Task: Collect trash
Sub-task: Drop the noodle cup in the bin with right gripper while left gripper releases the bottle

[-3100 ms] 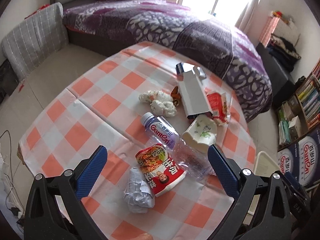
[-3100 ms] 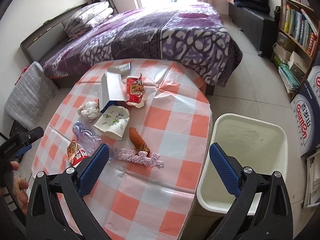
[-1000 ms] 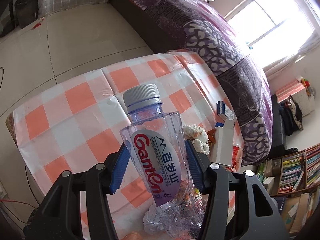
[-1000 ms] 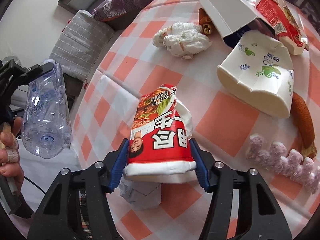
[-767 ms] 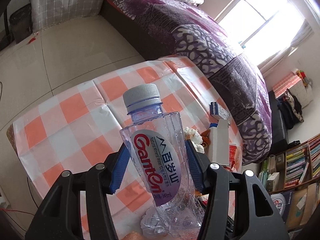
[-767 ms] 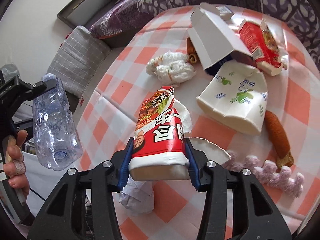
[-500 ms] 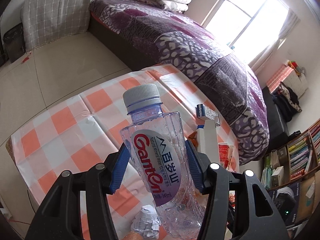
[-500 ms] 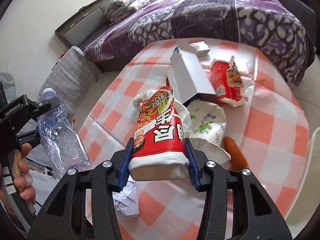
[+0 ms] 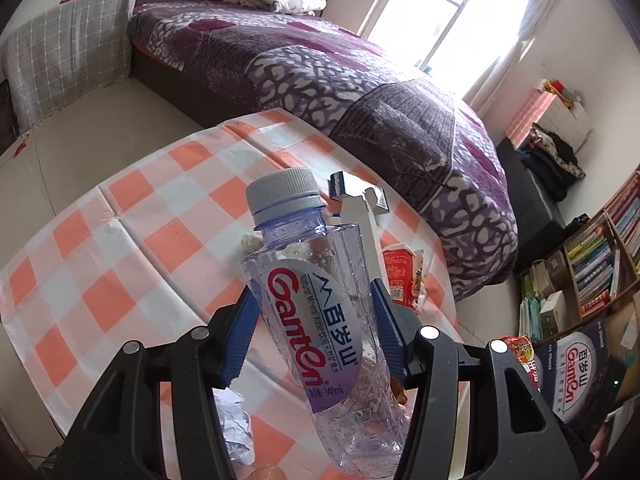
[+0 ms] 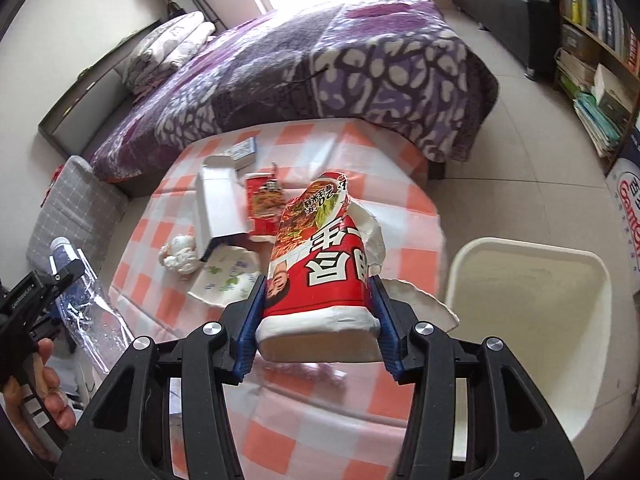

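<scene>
A bedroom with a purple-patterned bed (image 9: 360, 80) lies beyond the orange-checked desk (image 9: 140, 220) in the left wrist view. The left tool (image 9: 316, 332) is clamped on a clear water bottle (image 9: 316, 320), cap pointing away from it, held above the desk. Ahead of the tool, past the bottle, lie a white carton (image 9: 366, 216) and a red snack packet (image 9: 400, 272); below its left finger sits crumpled paper (image 9: 236, 428).

In the right wrist view, the right tool (image 10: 316, 316) grips a torn red noodle cup (image 10: 320, 276), lifted clear of the desk (image 10: 400, 200). A white bin (image 10: 528, 320) stands on the floor just right of the tool. Ahead and to the left lie a flattened paper cup (image 10: 224, 280) and a tissue wad (image 10: 180, 258).
</scene>
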Motion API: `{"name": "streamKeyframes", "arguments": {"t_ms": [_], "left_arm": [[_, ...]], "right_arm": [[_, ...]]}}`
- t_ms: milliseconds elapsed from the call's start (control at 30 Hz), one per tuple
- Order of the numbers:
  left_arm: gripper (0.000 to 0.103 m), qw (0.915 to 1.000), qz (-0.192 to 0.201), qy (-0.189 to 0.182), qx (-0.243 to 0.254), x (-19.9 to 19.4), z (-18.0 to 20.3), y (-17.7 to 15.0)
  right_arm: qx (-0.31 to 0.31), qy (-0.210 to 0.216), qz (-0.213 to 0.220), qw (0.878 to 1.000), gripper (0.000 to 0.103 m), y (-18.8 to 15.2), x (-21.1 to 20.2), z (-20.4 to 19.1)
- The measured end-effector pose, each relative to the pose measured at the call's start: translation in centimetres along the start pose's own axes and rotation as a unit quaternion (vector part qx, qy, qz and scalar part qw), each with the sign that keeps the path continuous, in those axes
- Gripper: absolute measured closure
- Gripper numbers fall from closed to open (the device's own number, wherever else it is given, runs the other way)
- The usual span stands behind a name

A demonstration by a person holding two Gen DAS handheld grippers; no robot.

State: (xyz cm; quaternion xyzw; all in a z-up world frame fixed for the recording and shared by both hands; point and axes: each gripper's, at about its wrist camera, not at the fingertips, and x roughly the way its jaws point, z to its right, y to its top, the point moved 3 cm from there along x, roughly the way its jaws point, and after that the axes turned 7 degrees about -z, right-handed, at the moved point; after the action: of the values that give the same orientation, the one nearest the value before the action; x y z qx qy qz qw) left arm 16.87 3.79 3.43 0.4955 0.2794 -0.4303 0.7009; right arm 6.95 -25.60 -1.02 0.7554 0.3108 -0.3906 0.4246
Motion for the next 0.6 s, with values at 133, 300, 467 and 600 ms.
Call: {"name": "streamKeyframes", "arguments": {"t_ms": [133,300,467,600], "left_arm": [[0.048,0.9998,-0.009,-0.005,0.017,0.9,2.3,-1.1],[0.048,0.9989,-0.020,-0.009,0.042,2.0,5.2,-2.5],[0.048,0.9976,-0.029,-0.020,0.060,2.6,7.9,-3.8],[0.048,0.9957,-0.027,-0.027,0.085,2.7,10.6,-5.2]], "right_arm": [[0.043,-0.021,-0.021,0.999,0.055,-0.1,-0.5,4.8],[0.088,-0.033,-0.053,0.994,0.037,-0.7,-0.7,9.4],[0.147,-0.018,-0.052,0.988,0.024,-1.2,-2.1,13.4],[0.171,-0.014,-0.021,0.985,0.020,-1.0,-4.1,15.3]]}}
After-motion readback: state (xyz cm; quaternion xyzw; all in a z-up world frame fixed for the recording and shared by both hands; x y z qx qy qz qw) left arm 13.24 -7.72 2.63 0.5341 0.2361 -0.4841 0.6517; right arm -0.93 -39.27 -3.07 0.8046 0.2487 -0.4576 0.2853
